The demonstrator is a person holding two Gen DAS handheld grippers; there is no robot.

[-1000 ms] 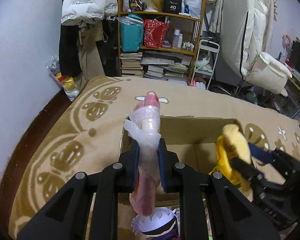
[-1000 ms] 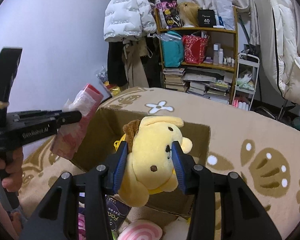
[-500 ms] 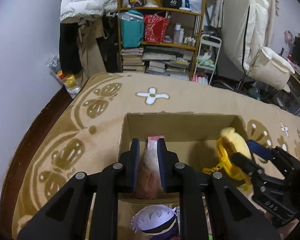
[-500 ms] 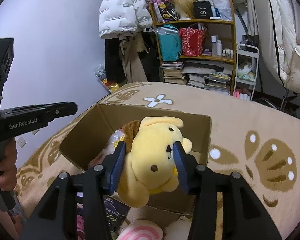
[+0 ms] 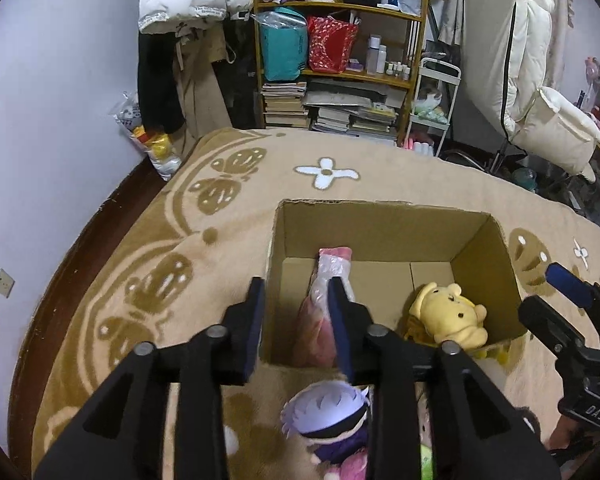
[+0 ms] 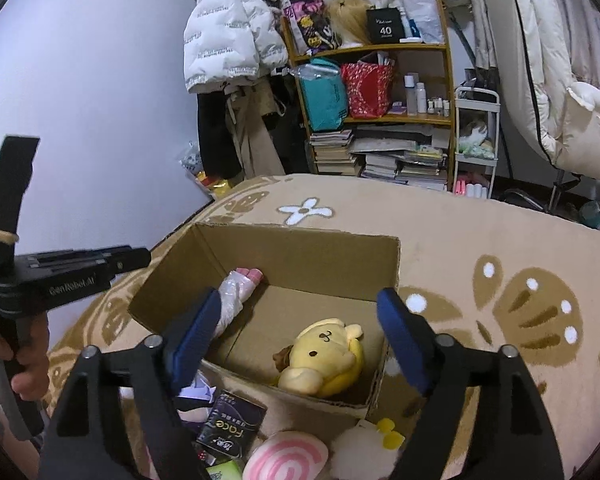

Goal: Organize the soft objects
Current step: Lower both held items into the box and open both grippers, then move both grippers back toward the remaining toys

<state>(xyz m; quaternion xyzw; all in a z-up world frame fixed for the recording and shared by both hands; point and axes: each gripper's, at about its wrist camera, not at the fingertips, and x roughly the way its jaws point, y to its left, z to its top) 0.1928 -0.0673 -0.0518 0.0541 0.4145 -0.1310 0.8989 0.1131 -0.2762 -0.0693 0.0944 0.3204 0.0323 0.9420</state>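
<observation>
**Both plush items released into the box**

Inside the cardboard box (image 6: 300, 256) on the patterned blanket (image 5: 148, 248), the yellow plush (image 6: 326, 356) now lies on its side near the front wall, no longer pinched as it was half a second ago. The right gripper (image 6: 296, 340) hangs above it, jaws spread wide and empty. The left gripper (image 5: 296, 320) has likewise opened; the plastic-wrapped pink plush (image 5: 326, 300) apparently rests against the box's left side, possibly touching one finger.

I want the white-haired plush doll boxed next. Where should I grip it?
Grip the white-haired plush doll across its round head, coming from above. It lies on the blanket before the cardboard box, head toward the box and uppermost, wider than the purple body, which is partly hidden.
</observation>
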